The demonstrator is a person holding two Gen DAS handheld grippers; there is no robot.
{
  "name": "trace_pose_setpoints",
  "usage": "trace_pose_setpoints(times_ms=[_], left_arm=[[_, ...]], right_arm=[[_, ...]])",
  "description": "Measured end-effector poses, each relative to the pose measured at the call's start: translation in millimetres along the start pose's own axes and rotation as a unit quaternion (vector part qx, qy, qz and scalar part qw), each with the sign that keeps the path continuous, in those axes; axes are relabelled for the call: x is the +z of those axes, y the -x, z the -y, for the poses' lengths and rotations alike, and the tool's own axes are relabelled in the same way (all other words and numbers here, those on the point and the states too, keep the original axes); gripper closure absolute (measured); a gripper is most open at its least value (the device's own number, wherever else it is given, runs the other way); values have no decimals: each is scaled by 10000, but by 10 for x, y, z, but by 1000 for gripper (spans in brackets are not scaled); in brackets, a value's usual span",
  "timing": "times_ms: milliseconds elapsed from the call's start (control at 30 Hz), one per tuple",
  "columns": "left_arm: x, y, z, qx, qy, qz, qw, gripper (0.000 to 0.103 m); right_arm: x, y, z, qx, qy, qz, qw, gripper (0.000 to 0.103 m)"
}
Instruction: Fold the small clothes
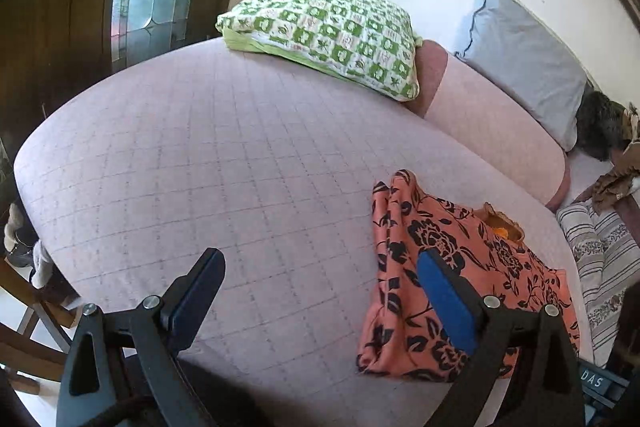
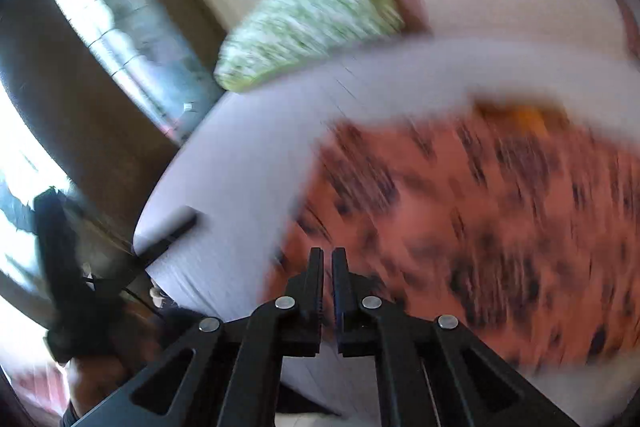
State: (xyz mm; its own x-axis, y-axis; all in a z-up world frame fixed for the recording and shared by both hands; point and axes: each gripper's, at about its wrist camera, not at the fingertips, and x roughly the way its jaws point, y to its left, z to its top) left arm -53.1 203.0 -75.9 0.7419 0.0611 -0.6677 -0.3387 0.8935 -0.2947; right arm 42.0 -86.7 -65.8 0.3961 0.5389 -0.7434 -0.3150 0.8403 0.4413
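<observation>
- Garment [image 1: 460, 267], orange floral, lies on bed [image 1: 200, 147], long axis running toward green pillow [image 1: 324, 35].
- Left gripper [image 1: 320, 287] spread wide; right gripper [image 2: 327, 267] nearly closed, empty.

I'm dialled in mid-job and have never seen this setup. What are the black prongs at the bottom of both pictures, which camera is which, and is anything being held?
The prongs are handheld grippers that a person carries, one per hand; each camera looks forward along its own jaws. The sharp picture is from the left gripper: jaws wide apart, holding nothing, above a pink quilted bed. On the bed lie an orange floral garment, a green checked pillow and a grey pillow. The blurred picture is from the right gripper: jaws nearly together over the garment's edge, with nothing visible between them.
</observation>
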Motion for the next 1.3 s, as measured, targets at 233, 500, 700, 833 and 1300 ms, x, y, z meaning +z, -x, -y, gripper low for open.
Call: trace_pose_setpoints(times_ms=[233,500,700,833,1300], left_arm=[[-113,-235,513,-595,-449,-347,9966,6],[-295,-240,946,-681,-1136,-479,9900,6],[-283,-222,877,-524,-1019,-478,9923,6],[-259,-205,809,-488,-934,-430,9935,6],[-96,16,-129,-51,278,-21,9996,6]], right_arm=[[-610,969,1814,-618,-2823,944,9527,3],[-885,1242,2873,-56,-4443,1548,8824,9],[-683,1109,3145,-379,-4763,1440,8666,36],[-538,1049,3101,-404,-4538,1325,8803,84],[483,247,152,-31,-182,813,9965,85]])
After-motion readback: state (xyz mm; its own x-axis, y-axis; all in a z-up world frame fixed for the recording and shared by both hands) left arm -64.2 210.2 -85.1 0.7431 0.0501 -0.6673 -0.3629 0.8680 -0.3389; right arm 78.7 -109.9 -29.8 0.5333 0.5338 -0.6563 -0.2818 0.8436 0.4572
